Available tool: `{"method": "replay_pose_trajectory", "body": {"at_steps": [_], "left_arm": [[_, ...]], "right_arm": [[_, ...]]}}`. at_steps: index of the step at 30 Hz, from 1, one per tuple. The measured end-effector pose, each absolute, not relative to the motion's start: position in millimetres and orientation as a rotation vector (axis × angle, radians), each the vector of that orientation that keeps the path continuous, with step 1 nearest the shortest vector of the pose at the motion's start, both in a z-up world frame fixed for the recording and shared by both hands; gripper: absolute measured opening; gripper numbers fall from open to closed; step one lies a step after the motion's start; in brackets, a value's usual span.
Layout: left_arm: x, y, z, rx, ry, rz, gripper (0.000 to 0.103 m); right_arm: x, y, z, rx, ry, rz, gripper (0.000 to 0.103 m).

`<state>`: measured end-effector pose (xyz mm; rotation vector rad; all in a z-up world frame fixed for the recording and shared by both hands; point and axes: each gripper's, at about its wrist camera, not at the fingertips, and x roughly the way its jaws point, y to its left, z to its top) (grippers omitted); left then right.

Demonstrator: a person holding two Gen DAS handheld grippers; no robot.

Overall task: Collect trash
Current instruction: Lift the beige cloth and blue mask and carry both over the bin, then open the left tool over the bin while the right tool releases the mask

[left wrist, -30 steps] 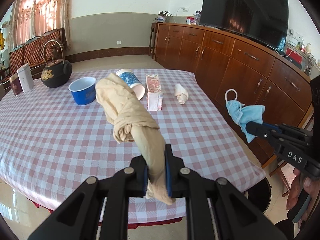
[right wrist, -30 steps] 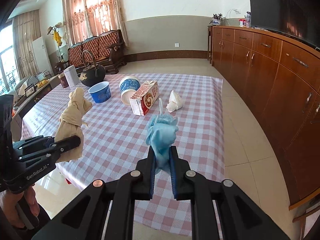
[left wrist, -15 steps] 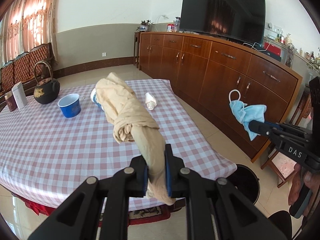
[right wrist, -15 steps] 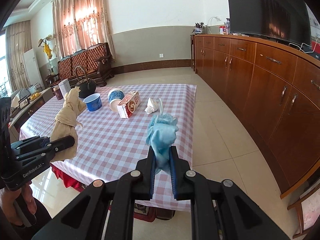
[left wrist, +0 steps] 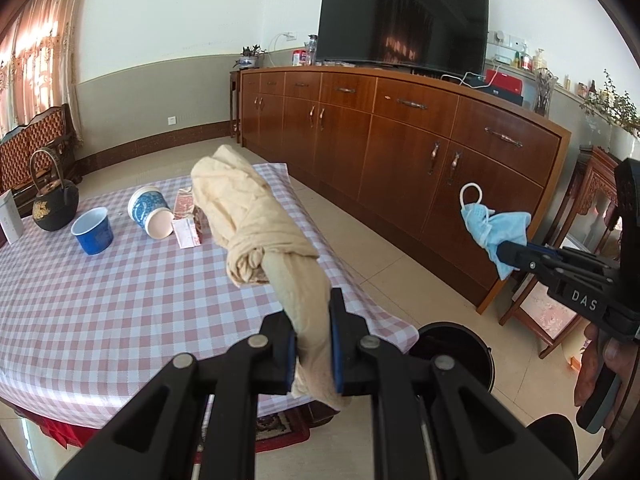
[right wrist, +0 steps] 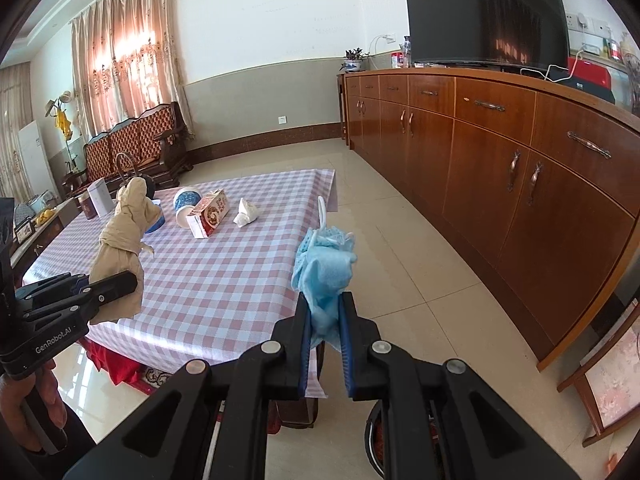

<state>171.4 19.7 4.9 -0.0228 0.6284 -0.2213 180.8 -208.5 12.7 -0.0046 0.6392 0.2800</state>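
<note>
My left claw (left wrist: 313,340) was pinching a knotted beige cloth (left wrist: 256,232) that stood up through the middle of the left wrist view. My right claw (right wrist: 325,334) was pressed on a crumpled blue face mask (right wrist: 324,268), its white ear loop sticking up at the centre of the right wrist view. Both pieces of trash hung in the air, off the near edge of the checked tabletop (left wrist: 120,288).

The left view alone showed me a black bin (left wrist: 452,344) on the floor at lower right of the frame, just beyond the tabletop's corner and below both claws; the right view gave only a sliver of its rim (right wrist: 374,436) at the bottom edge.

The right view alone showed me a crumpled white tissue (right wrist: 246,213) on the tabletop, beside a red carton (right wrist: 208,214); in the left view the cloth hid it. A tipped paper cup (left wrist: 150,212), a blue cup (left wrist: 94,230) and a black kettle (left wrist: 54,204) sat at mid left of the left view.
</note>
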Motion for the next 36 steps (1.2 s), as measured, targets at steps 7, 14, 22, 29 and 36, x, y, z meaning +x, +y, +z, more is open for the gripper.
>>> {"method": "replay_pose_trajectory", "body": {"at_steps": [7, 14, 22, 29, 36], "left_arm": [[175, -10, 2, 0.002, 0.631, -0.282, 0.015], [174, -47, -3, 0.031, 0.643, -0.361, 0.015], [173, -91, -12, 0.072, 0.666, -0.454, 0.015], [174, -128, -26, 0.107, 0.697, -0.523, 0.015], [177, -161, -55, 0.148, 0.768, -0.586, 0.015]], "right_arm": [[170, -243, 7, 0.016, 0.648, 0.213, 0.014], [157, -273, 5, 0.032, 0.653, 0.153, 0.014], [141, -313, -3, 0.057, 0.671, 0.084, 0.014], [131, -344, -18, 0.073, 0.695, 0.028, 0.014], [134, -372, -49, 0.092, 0.761, -0.009, 0.014]]}}
